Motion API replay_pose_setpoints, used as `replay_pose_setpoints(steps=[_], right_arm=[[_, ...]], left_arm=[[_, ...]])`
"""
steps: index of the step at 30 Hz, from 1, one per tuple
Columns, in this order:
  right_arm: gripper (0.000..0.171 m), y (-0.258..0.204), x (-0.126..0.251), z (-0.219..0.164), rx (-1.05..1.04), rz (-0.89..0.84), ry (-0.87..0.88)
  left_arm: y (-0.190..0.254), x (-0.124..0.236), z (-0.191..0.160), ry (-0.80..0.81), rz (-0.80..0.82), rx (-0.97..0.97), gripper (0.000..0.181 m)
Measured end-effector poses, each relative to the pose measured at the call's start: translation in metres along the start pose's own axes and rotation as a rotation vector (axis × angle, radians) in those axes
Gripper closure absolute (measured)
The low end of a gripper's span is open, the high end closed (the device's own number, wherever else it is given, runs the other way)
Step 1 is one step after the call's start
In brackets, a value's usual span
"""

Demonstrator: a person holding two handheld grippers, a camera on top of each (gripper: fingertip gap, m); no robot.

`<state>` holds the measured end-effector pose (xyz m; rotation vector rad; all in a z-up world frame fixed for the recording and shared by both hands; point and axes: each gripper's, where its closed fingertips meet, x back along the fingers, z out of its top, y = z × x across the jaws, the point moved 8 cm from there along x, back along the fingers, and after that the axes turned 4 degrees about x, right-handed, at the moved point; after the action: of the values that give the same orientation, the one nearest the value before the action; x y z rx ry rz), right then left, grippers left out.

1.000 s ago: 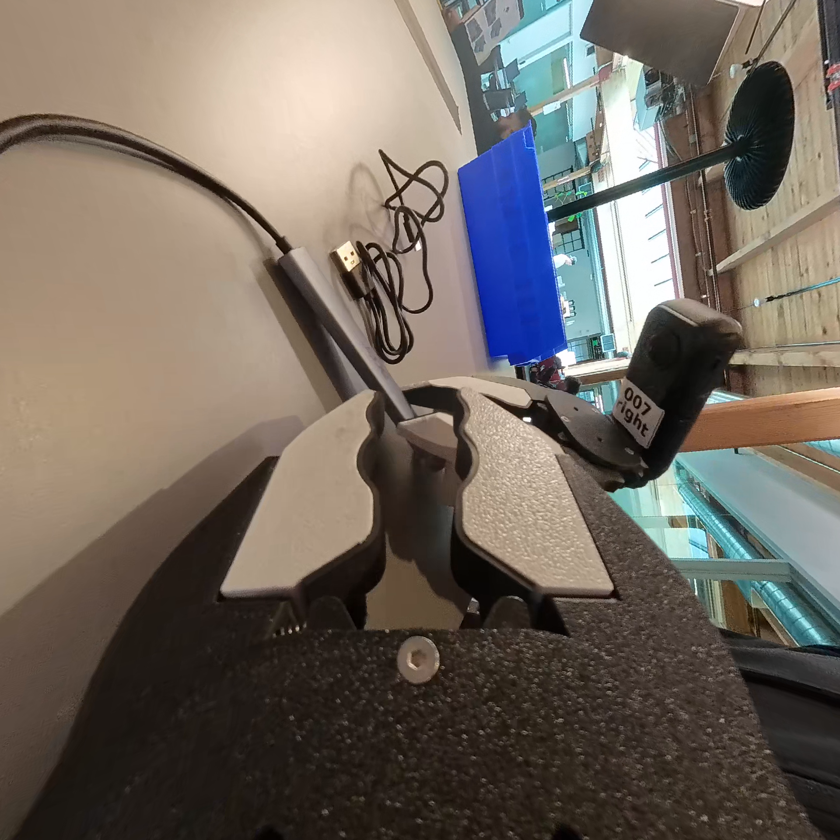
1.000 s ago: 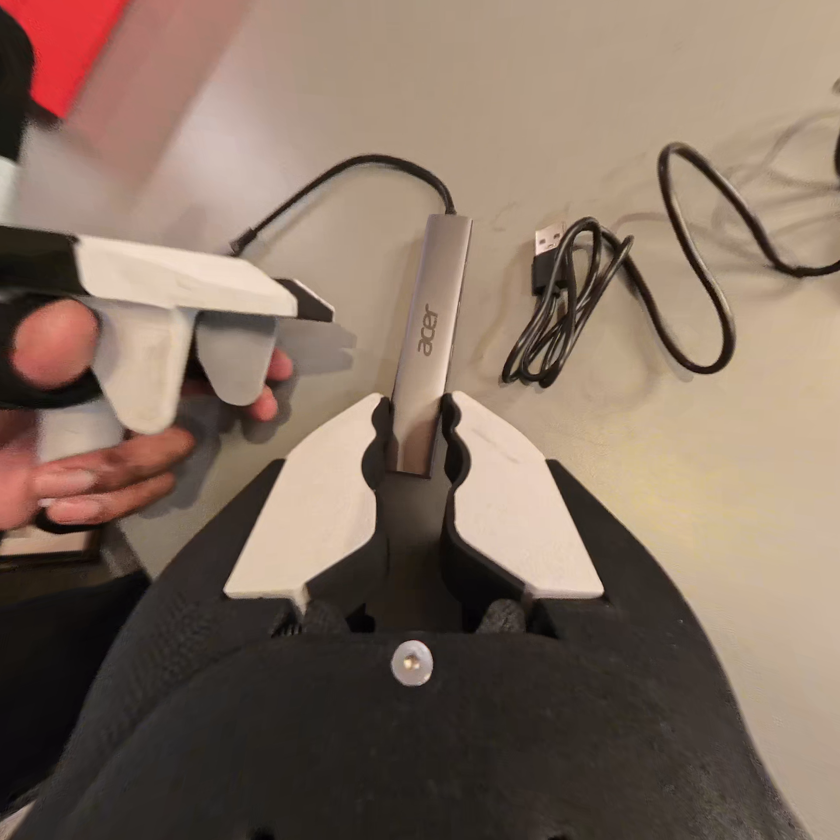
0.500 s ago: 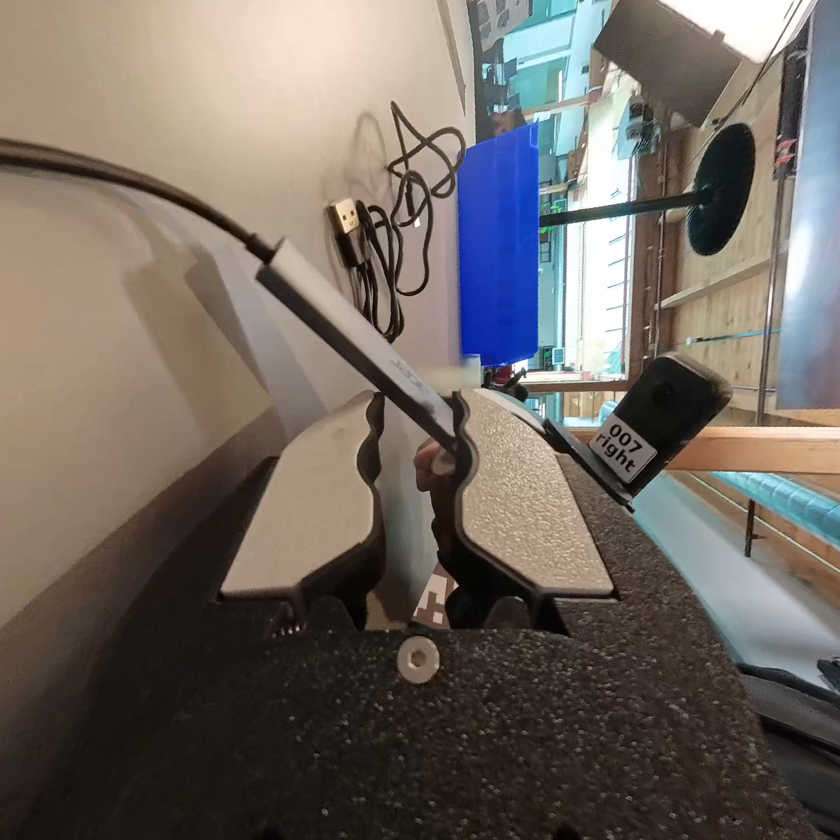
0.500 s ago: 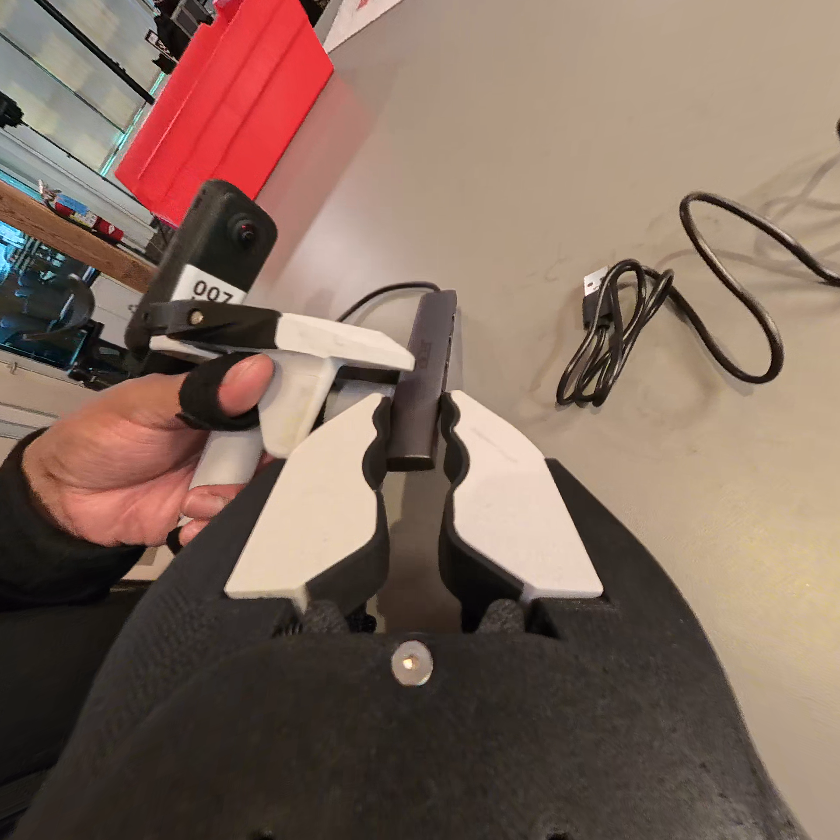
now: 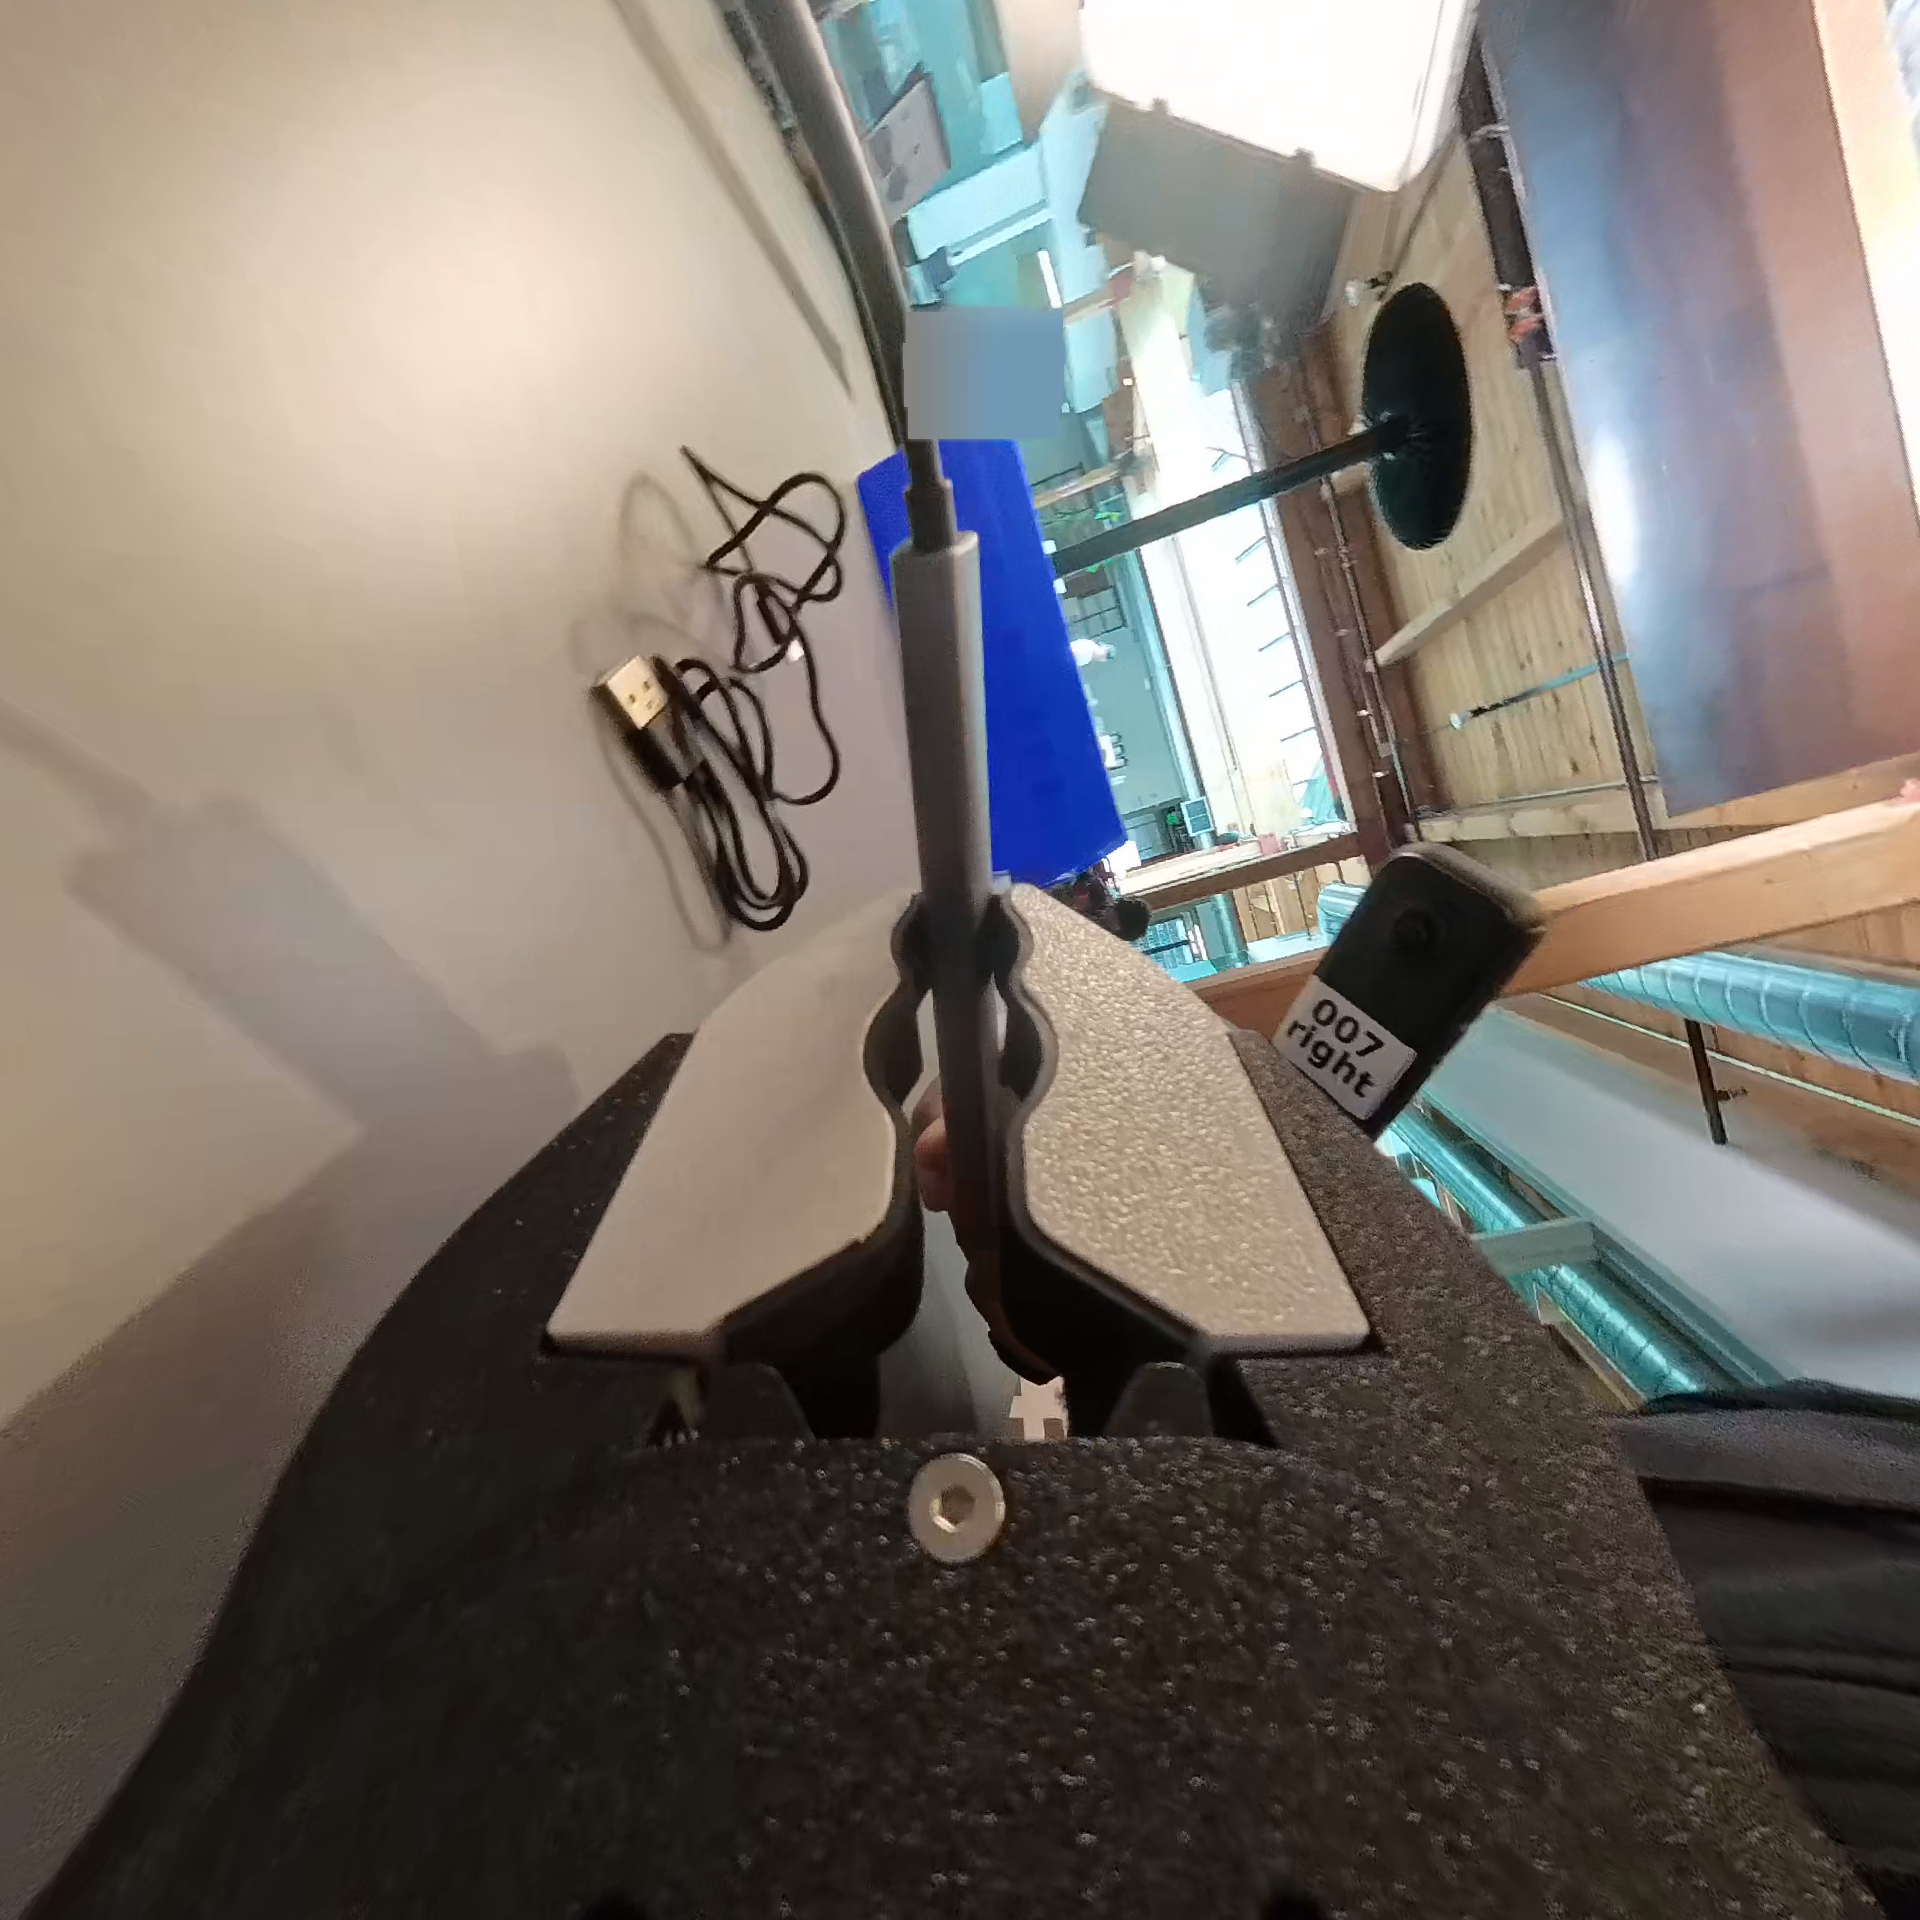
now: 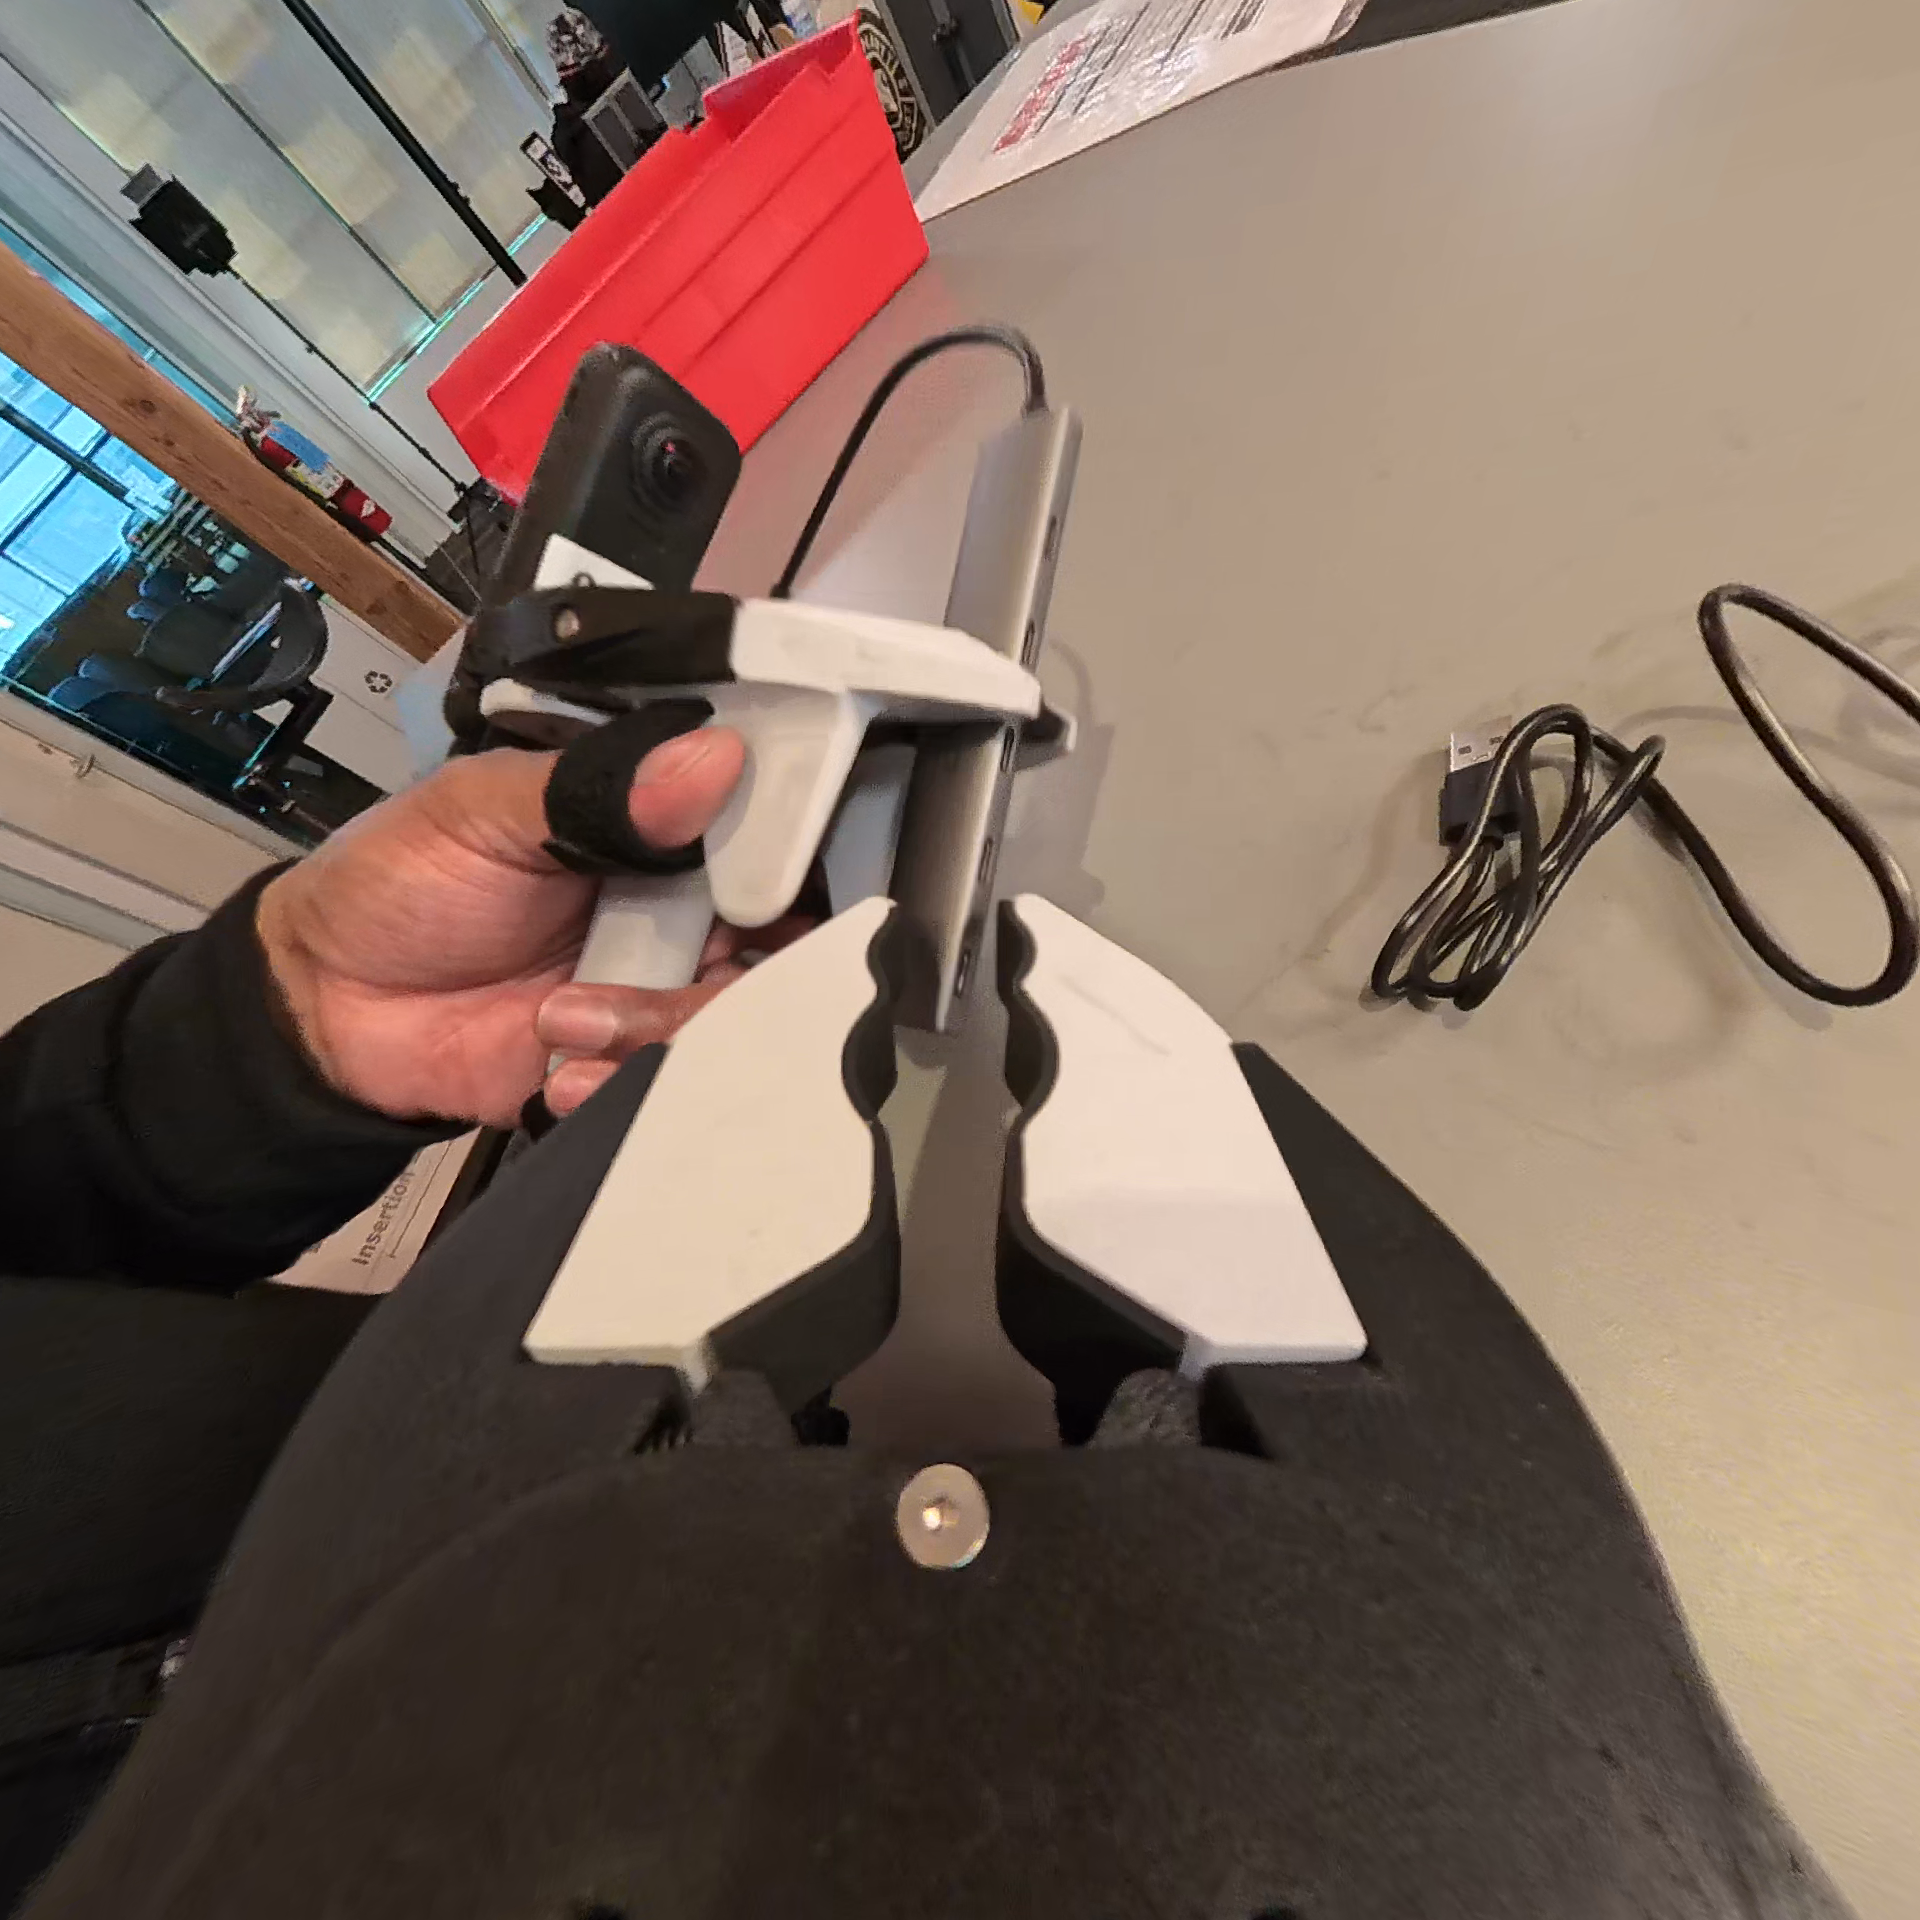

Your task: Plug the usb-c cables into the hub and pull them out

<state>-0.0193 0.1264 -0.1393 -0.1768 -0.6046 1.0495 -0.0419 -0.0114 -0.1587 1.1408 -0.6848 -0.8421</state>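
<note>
The grey hub (image 6: 1013, 665) is up off the table (image 6: 1455, 416), standing on edge with its long axis running away from the person, its own black lead trailing off the far end. The left gripper (image 5: 956, 935) is clenched across the hub's middle, coming in from the left. The right gripper (image 6: 945, 935) has the hub's near end between its fingers, but whether they press it or stand just clear I cannot tell. The hub's row of ports faces right, toward the coiled black cable (image 6: 1538, 831) lying on the table well apart on that side. The right gripper is the nearer one to that cable, so I would expect it to fetch the plug.
</note>
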Motion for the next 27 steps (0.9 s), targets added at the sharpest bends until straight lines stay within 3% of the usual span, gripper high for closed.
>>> replay_pose_setpoints(steps=[6,10,17,27], right_arm=[[0.145,-0.002,-0.004,-0.002,-0.080,0.110,-0.032],[0.154,-0.004,-0.006,-0.003,-0.179,0.225,-0.025],[0.161,0.001,-0.006,-0.001,-0.327,0.319,0.099],[0.161,0.009,0.000,0.006,-0.464,0.462,0.272]], left_arm=[[0.010,-0.001,0.004,-0.019,-0.162,-0.123,0.170],[0.015,-0.001,0.002,-0.047,-0.241,-0.172,0.171],[0.021,0.003,0.006,-0.039,-0.243,-0.320,0.160],[0.022,0.005,0.002,0.041,-0.405,-0.295,0.166]])
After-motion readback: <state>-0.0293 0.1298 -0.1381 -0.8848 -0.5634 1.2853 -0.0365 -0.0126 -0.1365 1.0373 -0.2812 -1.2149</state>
